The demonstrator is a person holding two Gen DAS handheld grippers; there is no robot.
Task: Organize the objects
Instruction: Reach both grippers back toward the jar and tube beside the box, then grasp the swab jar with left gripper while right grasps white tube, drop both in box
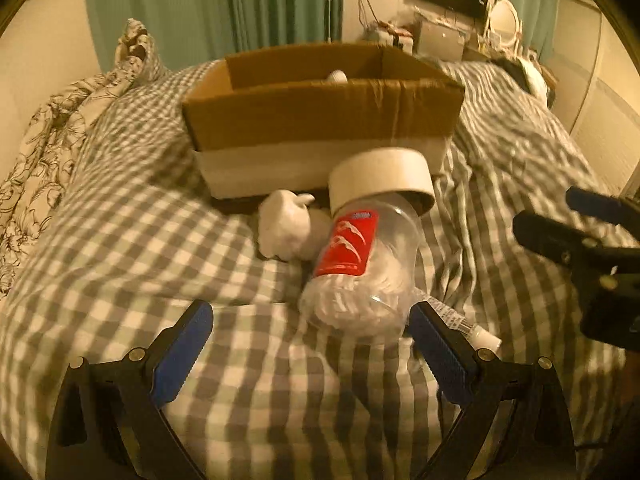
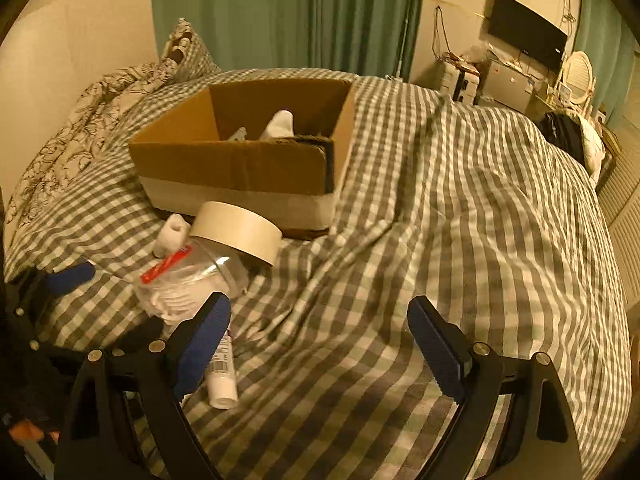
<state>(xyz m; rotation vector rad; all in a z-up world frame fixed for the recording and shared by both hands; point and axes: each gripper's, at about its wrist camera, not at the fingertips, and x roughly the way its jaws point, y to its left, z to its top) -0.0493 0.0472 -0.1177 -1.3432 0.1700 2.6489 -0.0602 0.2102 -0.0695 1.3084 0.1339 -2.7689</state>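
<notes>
Jar [image 1: 360,264] just ahead of spread left claw [image 1: 312,344]

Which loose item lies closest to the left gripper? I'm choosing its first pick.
The clear jar with the red label, lying tipped just ahead of the left gripper; the tape roll sits farther back.

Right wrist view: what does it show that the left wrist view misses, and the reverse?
Only the right wrist view: the box's inside, holding a white sock and a small grey item, plus the whole tube. Only the left wrist view: the full rolled white bundle beside the jar. Both: box, tape roll resting on the jar, checked bedcover, both grippers open, left and right.
</notes>
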